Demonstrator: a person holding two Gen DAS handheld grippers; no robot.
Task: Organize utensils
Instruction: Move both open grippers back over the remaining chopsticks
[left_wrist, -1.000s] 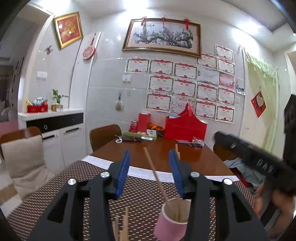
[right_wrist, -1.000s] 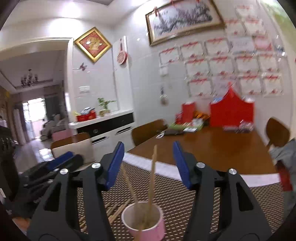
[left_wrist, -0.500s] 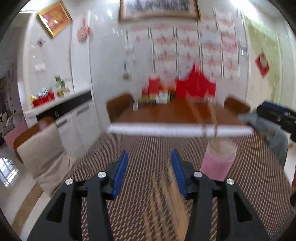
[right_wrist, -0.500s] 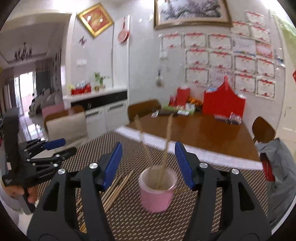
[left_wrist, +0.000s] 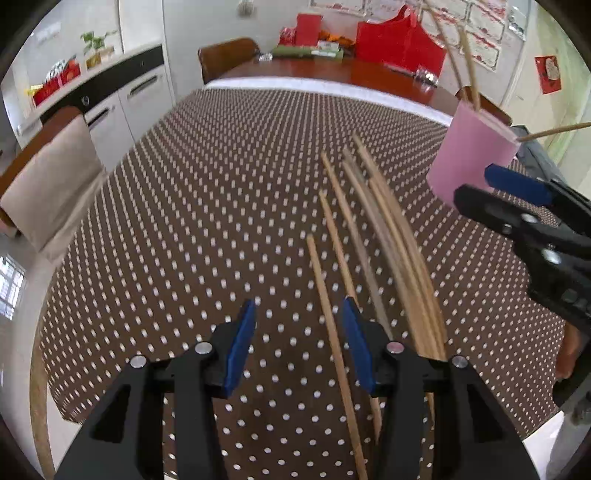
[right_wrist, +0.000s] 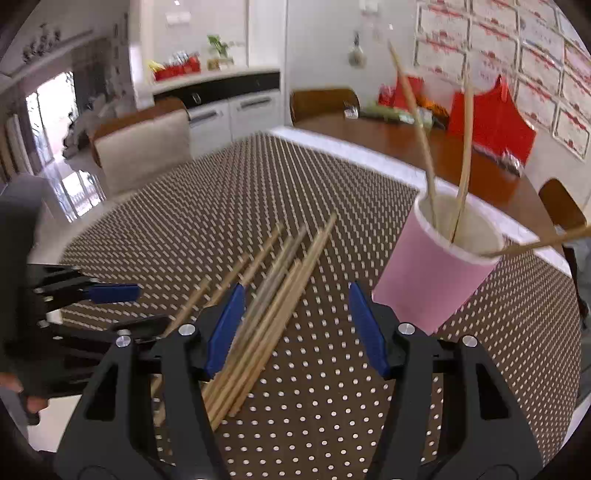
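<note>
Left wrist view: slim, pale wooden chopsticks (left_wrist: 373, 236) lie loose on a brown, white-dotted mat (left_wrist: 207, 206) covering the worktop. The left tongs (left_wrist: 299, 339) gape empty, one stick running between their blue pads. Right wrist view: the right tongs (right_wrist: 295, 325) stand wide and empty above the chopstick bundle (right_wrist: 266, 302); a pink paper cup (right_wrist: 428, 273) holding three sticks stands just right.

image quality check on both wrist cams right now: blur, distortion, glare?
Left wrist: strong fisheye bending, the chopsticks on the dotted mat curve; the far ones look slightly smeared, the pink cup soft-edged. Right wrist: mat dots streak into lines toward the far edge; the cup is fairly sharp. A bright doorway at left is blown out.
</note>
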